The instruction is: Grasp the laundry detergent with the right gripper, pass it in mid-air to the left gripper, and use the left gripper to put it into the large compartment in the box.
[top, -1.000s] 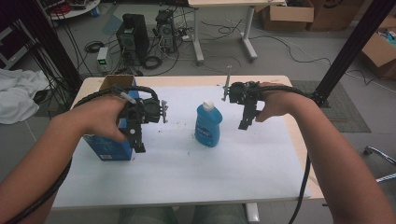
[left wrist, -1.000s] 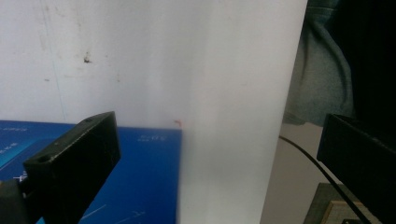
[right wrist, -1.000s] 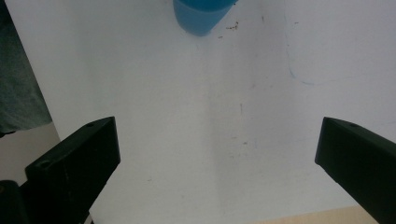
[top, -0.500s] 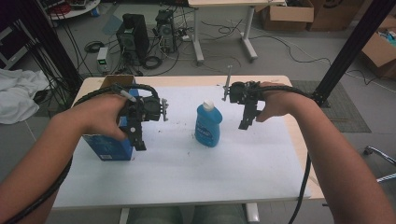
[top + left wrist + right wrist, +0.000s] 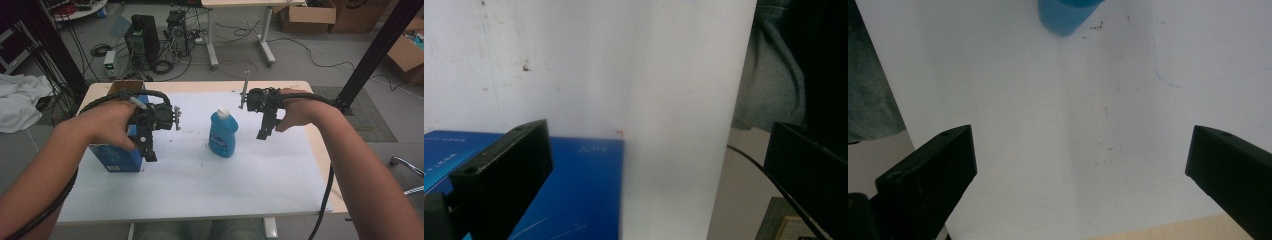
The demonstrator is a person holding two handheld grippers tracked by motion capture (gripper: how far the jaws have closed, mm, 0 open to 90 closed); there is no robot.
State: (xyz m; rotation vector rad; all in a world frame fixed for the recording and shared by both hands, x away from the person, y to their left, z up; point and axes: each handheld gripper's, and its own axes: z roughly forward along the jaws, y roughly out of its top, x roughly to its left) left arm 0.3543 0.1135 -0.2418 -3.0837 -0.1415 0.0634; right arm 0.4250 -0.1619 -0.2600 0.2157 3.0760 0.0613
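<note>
Blue bottle [image 5: 223, 134] with a white cap stands upright near the middle of a white-topped table [image 5: 200, 195]. Left of the bottle, the left gripper [image 5: 149, 156] hangs just beside a blue box [image 5: 114, 156], its jaws spread wide with nothing between them. Right of the bottle, near it but apart, the right gripper [image 5: 262, 134] points down at the tabletop, jaws likewise spread wide and empty.
</note>
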